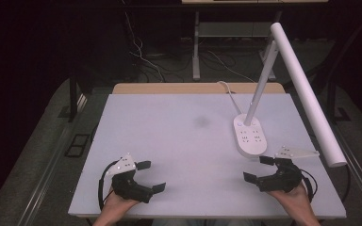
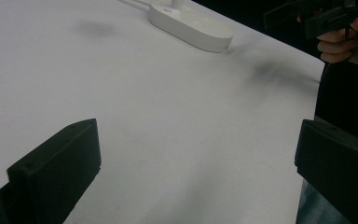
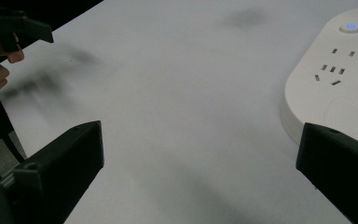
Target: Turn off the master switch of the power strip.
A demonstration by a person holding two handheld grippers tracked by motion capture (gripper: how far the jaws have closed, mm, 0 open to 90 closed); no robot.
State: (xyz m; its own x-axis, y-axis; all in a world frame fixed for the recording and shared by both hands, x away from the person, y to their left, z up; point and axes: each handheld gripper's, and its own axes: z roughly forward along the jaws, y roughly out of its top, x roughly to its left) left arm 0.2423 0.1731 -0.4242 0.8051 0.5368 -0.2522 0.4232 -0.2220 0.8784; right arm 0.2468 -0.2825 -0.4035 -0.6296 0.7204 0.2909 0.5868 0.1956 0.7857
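Claws are both hanging released and empty over the near table [image 1: 169, 122] edge — my right gripper [image 1: 260, 168] is sitting nearer the lamp base [image 1: 250, 135], just ahead of it, my left gripper [image 1: 147, 175] well apart.

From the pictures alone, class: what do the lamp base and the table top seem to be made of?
Lamp base: probably moulded white plastic, smooth and slightly glossy, with rounded edges and cut socket slots. Table top: a matte pale sheet, perhaps laminate or a mat; a wood-coloured strip shows at its far edge.
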